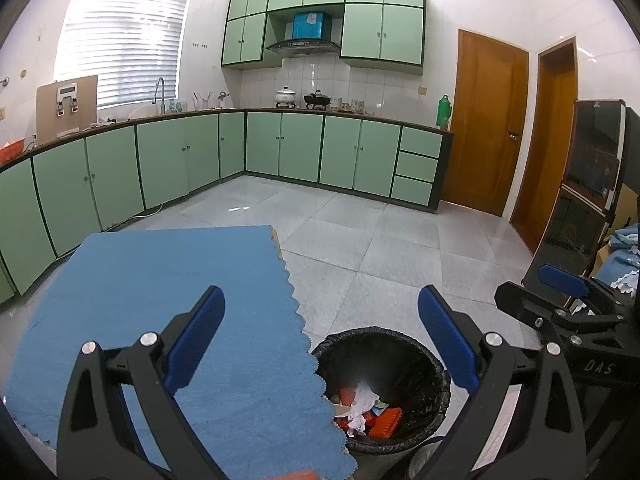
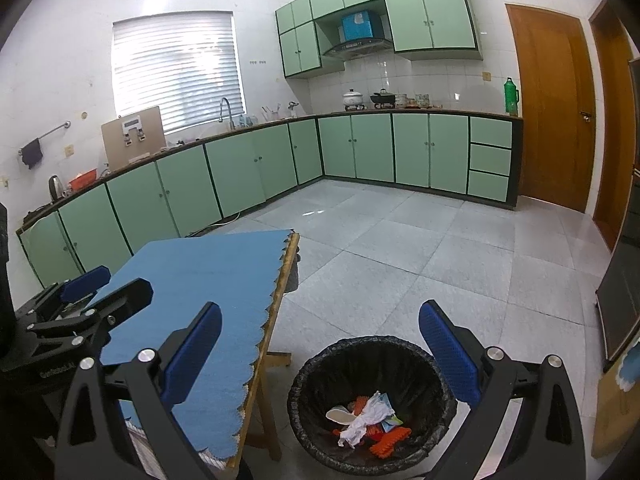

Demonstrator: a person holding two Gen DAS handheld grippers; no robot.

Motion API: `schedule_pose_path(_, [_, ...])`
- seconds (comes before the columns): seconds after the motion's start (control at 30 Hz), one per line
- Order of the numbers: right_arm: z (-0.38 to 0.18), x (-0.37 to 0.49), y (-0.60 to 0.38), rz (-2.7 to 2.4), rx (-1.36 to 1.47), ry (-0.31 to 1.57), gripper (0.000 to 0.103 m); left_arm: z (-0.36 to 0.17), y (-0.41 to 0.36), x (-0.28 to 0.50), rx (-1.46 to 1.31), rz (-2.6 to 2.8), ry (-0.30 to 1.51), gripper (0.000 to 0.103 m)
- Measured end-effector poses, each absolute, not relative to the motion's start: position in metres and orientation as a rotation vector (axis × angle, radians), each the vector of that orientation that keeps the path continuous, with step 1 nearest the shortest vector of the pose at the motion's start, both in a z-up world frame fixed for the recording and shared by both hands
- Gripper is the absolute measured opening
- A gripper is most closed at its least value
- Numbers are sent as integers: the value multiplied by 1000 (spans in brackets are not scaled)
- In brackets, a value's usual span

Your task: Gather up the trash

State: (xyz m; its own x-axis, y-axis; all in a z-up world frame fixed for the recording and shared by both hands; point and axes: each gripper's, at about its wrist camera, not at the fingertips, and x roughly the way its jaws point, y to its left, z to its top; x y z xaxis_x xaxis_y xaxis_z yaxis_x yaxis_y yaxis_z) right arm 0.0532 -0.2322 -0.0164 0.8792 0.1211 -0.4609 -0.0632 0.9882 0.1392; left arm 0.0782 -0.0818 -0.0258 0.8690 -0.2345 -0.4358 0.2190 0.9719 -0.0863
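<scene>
A black-lined trash bin [image 1: 434,372] [image 2: 304,384] stands on the floor beside the table. It holds crumpled white paper [image 1: 362,404] [image 2: 366,416], orange plastic pieces [image 1: 386,422] [image 2: 390,442] and a white spoon-like piece [image 2: 340,415]. My left gripper [image 1: 320,344] is open and empty, above the table's right edge and the bin. My right gripper [image 2: 320,354] is open and empty, above the bin. Each gripper shows in the other's view: the right one [image 1: 564,280] and the left one [image 2: 86,280].
The table is covered by a blue scalloped cloth [image 1: 160,300] [image 2: 208,280] on a wooden frame [image 2: 268,364]. Green kitchen cabinets [image 1: 280,148] run along the far walls. Wooden doors [image 1: 484,120] stand at right. A dark glass cabinet [image 1: 580,184] is at far right. The floor is grey tile [image 2: 400,248].
</scene>
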Motion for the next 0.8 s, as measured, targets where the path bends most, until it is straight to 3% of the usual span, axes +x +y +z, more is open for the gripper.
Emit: schedule_pose_path(0.8, [-15, 52, -229, 101, 117, 473, 97, -24, -77, 70, -33, -232, 444, 94])
